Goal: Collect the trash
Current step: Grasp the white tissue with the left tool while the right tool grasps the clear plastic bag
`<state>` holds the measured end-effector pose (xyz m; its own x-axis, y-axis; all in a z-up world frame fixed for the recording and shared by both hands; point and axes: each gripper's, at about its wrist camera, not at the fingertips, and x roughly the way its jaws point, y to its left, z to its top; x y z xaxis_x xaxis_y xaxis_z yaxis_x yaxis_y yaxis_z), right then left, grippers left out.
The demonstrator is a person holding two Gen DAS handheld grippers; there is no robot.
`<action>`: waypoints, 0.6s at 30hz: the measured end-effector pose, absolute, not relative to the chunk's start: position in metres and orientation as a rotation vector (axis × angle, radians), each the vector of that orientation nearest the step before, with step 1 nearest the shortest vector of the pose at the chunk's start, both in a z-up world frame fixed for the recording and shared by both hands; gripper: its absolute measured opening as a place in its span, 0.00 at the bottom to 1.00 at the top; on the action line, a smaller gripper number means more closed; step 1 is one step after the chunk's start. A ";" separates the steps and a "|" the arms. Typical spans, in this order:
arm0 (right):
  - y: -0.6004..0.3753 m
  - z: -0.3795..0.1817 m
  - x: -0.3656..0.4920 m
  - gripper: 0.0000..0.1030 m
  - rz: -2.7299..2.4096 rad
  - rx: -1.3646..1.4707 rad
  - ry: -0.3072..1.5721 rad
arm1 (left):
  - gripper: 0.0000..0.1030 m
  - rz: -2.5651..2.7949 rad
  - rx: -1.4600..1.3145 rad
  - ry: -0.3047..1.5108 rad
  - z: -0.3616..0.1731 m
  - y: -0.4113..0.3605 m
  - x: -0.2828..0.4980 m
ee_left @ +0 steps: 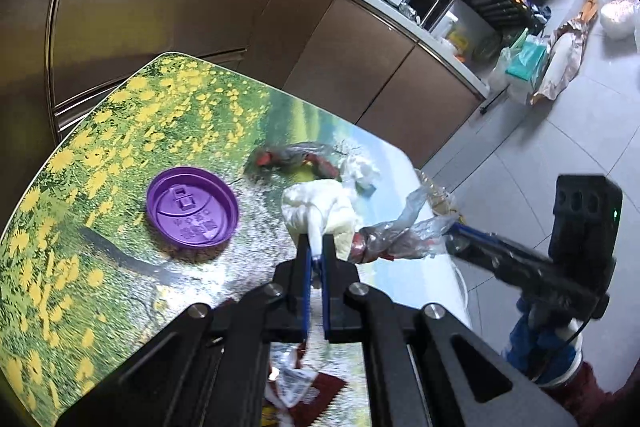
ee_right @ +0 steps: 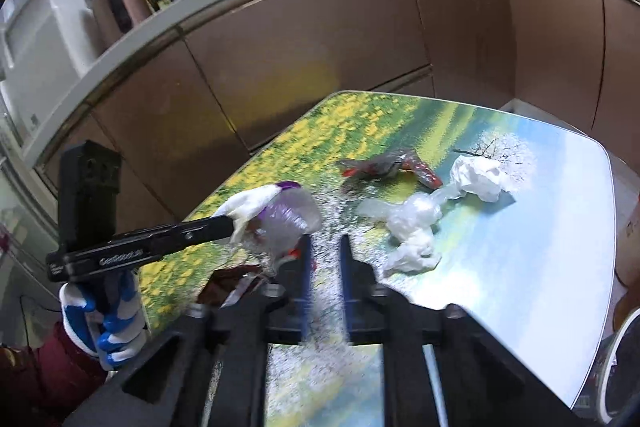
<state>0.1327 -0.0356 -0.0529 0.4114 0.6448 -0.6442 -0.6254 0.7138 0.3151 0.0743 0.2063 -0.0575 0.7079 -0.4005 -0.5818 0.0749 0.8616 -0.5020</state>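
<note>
My left gripper [ee_left: 316,247] is shut on a crumpled white tissue [ee_left: 320,205] and holds it above the flower-print table [ee_left: 120,115]; it also shows in the right wrist view [ee_right: 230,223] with the tissue [ee_right: 252,203]. A clear plastic wrapper with red print [ee_left: 400,235] stretches between the tissue and my right gripper [ee_left: 454,231]. In the right wrist view my right gripper [ee_right: 325,243] has a small gap between its fingers, with the wrapper [ee_right: 288,223] at its left fingertip. A purple cup lid [ee_left: 192,207] lies on the table to the left.
On the table lie a red-and-clear wrapper [ee_right: 384,167], a white paper ball [ee_right: 480,177] and a clear plastic bag [ee_right: 412,227]. More wrappers [ee_left: 304,391] lie under my left gripper. Brown cabinets [ee_right: 300,39] stand behind. A white bin rim [ee_right: 612,367] shows at the lower right.
</note>
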 end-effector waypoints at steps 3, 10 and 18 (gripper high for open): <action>-0.043 -0.050 0.126 0.47 0.812 0.054 0.812 | 0.03 -0.284 -0.501 0.739 -0.053 0.200 0.072; -0.049 -0.062 0.123 0.57 0.825 0.115 0.834 | 0.03 -0.356 -0.553 0.760 -0.053 0.177 0.067; -0.047 -0.072 0.123 0.11 0.817 0.063 0.870 | 0.03 -0.344 -0.541 0.760 -0.053 0.170 0.061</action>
<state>0.1227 -0.0466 -0.0717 0.3682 0.6605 -0.6544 -0.6116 0.7022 0.3645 0.0607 0.1704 -0.0533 0.6800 -0.4789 -0.5552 0.1006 0.8110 -0.5763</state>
